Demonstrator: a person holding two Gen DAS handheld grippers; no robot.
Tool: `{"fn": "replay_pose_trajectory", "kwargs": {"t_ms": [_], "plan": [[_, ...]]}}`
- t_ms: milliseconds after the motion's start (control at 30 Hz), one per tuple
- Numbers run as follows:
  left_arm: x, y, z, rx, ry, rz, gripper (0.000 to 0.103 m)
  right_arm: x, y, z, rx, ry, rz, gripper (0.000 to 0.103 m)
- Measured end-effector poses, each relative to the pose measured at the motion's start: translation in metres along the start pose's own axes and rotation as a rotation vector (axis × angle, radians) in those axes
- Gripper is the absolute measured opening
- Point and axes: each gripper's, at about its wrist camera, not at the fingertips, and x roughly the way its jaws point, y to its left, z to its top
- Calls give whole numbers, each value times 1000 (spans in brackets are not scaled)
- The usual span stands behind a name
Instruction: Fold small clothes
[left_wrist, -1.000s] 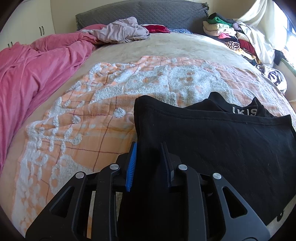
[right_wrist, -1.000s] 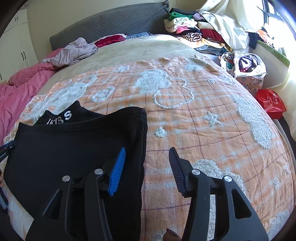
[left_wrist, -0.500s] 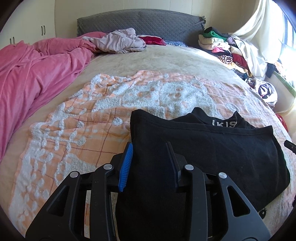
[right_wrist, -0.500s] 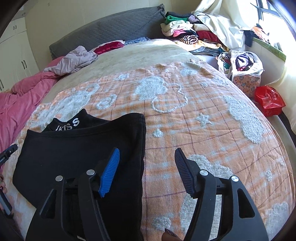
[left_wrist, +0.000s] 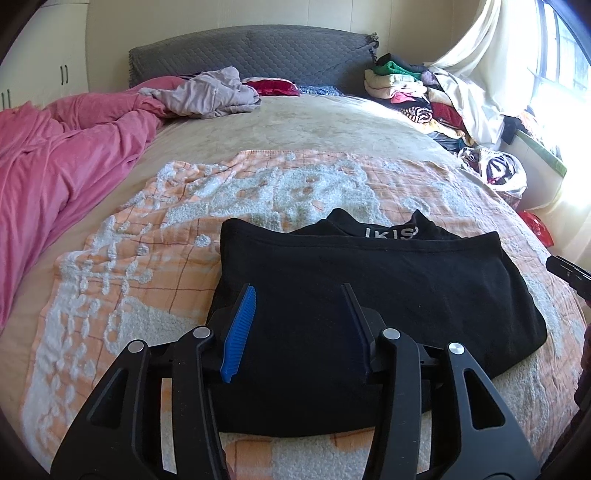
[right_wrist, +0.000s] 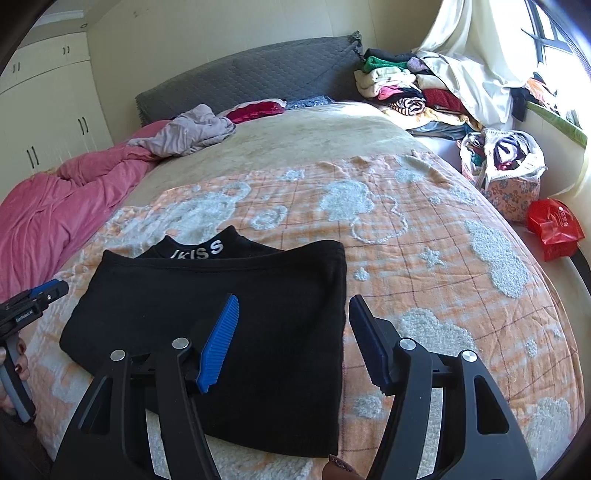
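A black pair of shorts (left_wrist: 369, 295) lies folded flat on the orange and white blanket (left_wrist: 147, 266), with a white-lettered waistband at its far edge. It also shows in the right wrist view (right_wrist: 229, 306). My left gripper (left_wrist: 299, 291) is open and empty, held above the garment's near left part. My right gripper (right_wrist: 295, 301) is open and empty, above the garment's near right edge. The left gripper also shows at the left edge of the right wrist view (right_wrist: 44, 291).
A pink duvet (left_wrist: 55, 158) lies along the bed's left side. A grey garment (left_wrist: 210, 96) and a red one lie by the grey headboard (left_wrist: 251, 51). A pile of clothes (left_wrist: 406, 88) sits at the far right. A bag (right_wrist: 506, 170) and a red packet (right_wrist: 554, 225) lie beside the bed.
Both grippers have pulled back and up from the black garment. The left gripper's jaws have opened wider. The garment lies flat and released.
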Motion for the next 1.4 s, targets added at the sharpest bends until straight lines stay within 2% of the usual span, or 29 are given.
{"fn": "replay_pose_trajectory", "kwargs": {"t_ms": [67,300,567,900,1033,1400], "plan": [[-1,-4,-3,13,5,1,44,-2,9,-2,-22,1,18,61],[9,-19,-19,64,51,-9,44,3,33,-19,-95,41,32,62],[37,-22,-46,86,165,27,47,16,44,-32,-132,100,41,62],[33,-14,-65,56,180,-10,48,34,51,-50,-182,169,14,62],[33,-16,-71,62,179,-6,48,49,41,-68,-146,281,-7,62],[31,-16,-76,57,182,-10,48,44,38,-78,-123,268,-1,63]]}}
